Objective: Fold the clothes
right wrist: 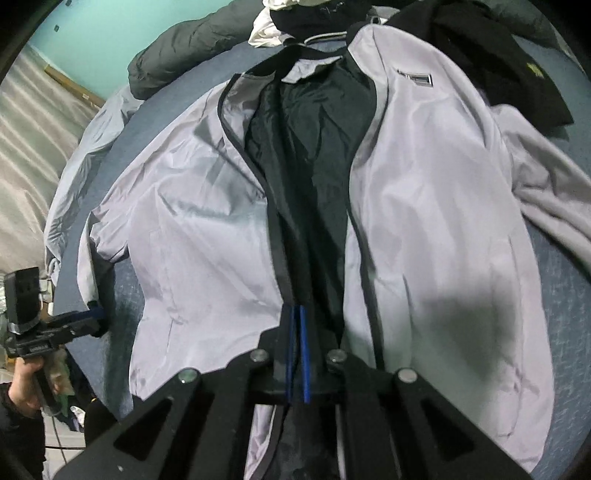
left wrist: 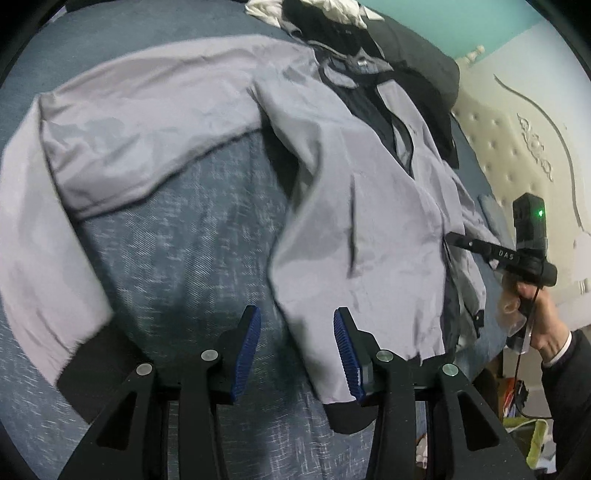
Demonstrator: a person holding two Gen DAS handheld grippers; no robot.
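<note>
A light grey jacket [right wrist: 424,206] was found spread open, front up, on a blue-grey bedcover [left wrist: 177,236], its dark lining [right wrist: 314,177] exposed down the middle. One sleeve [left wrist: 147,125] was stretched out sideways across the cover. The left gripper [left wrist: 297,354] was held over the jacket's lower hem, its blue-padded fingers [left wrist: 246,354] spread apart with nothing between them. The right gripper [right wrist: 297,350] was observed with its pads pressed together at the dark front edge near the hem; whether cloth was pinched between them could not be determined. A heap of dark and white clothes [right wrist: 303,14] was noted beyond the collar.
</note>
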